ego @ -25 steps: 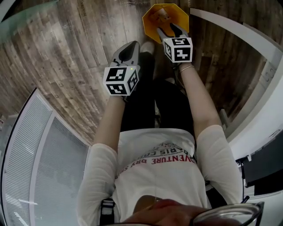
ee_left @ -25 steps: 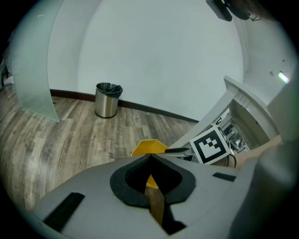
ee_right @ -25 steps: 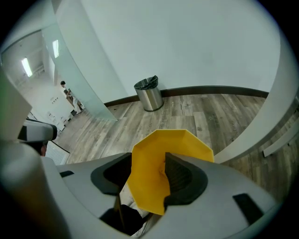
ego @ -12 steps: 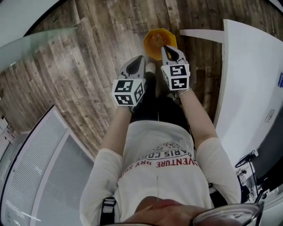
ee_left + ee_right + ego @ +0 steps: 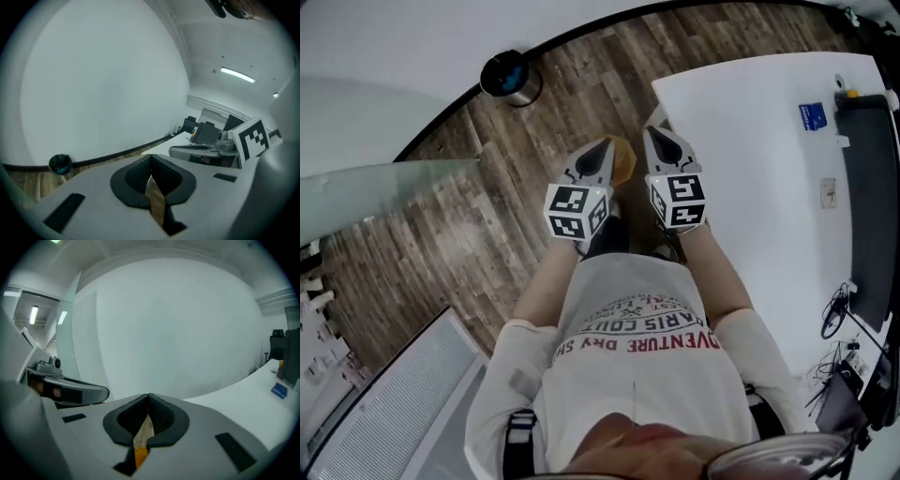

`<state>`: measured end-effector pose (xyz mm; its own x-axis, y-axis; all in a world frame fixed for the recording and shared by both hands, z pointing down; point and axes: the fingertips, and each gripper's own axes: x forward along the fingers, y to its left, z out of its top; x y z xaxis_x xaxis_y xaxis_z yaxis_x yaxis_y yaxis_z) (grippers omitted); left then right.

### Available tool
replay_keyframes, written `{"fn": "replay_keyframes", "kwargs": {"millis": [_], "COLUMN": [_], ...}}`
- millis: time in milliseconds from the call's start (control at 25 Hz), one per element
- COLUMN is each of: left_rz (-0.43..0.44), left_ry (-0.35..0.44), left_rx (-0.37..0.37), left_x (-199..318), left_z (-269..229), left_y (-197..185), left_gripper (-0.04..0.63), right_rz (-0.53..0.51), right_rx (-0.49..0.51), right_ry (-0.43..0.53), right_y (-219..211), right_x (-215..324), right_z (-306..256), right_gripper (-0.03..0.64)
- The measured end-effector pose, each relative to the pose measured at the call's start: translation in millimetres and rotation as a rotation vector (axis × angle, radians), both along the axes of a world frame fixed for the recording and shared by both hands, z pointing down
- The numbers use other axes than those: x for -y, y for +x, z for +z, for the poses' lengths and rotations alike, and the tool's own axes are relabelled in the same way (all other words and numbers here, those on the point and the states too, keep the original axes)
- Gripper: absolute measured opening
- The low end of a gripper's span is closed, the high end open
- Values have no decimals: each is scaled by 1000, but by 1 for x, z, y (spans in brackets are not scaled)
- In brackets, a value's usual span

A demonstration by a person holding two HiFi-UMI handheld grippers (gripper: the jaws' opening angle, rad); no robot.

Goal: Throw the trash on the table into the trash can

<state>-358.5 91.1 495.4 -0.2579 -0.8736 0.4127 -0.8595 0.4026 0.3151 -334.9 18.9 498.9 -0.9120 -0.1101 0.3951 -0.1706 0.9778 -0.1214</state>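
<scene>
**Q:** Which room and surfaces appear, reading from left to right?

**A:** At far left stands a pale translucent panel point(image 5: 366, 192), with a ribbed white grille point(image 5: 384, 422) below it. A floor point(image 5: 487, 216) of grey-brown wood planks, streaked and matte, runs across the middle. A small round dark bin point(image 5: 508, 75) sits where the floor meets the plain white wall. At right is a white table point(image 5: 750, 141), smooth, with a rounded corner.

**Q:** And the grippers?

**A:** Both are grey and wedge-shaped, with ribbed black pads. The left gripper point(image 5: 151, 157) has its jaws pressed together at the tips, with nothing between them. The right gripper point(image 5: 149, 395) is likewise clenched and empty. They are held side by side near the table's corner.

**Q:** Where is the trash can?

**A:** The orange trash can point(image 5: 623, 161) shows only as a sliver on the floor between the two grippers, which hide most of it. Farther right, a small blue item point(image 5: 812, 114) lies on the table beside a long black device point(image 5: 867, 187). What either of these is cannot be told.
</scene>
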Motion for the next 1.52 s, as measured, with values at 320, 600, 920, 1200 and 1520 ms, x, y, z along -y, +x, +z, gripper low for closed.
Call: {"fn": "replay_keyframes", "kwargs": {"millis": [320,600,920,1200,1520], "left_rz": [333,613,888,1076,1191], "left_ry": [138,224,282,333,347], "left_rx": [134,146,113,112,107], "left_x": [108,191,226,219,204], "left_z": [-96,-129,-133,-138,-136], "left_y": [136,299,475,593,653], "left_gripper": [23,23,23,23,23], "right_rz": [273,596,953,1180,1292], "right_rx": [94,150,130,134,120], "right_ry": [71,139,154,164,171], "right_y": [166,365,568,691,749], "right_x": [94,163,166,141,116], "right_z": [-87,-121,-116,-110,-103], "right_gripper": [26,26,26,26,26]}}
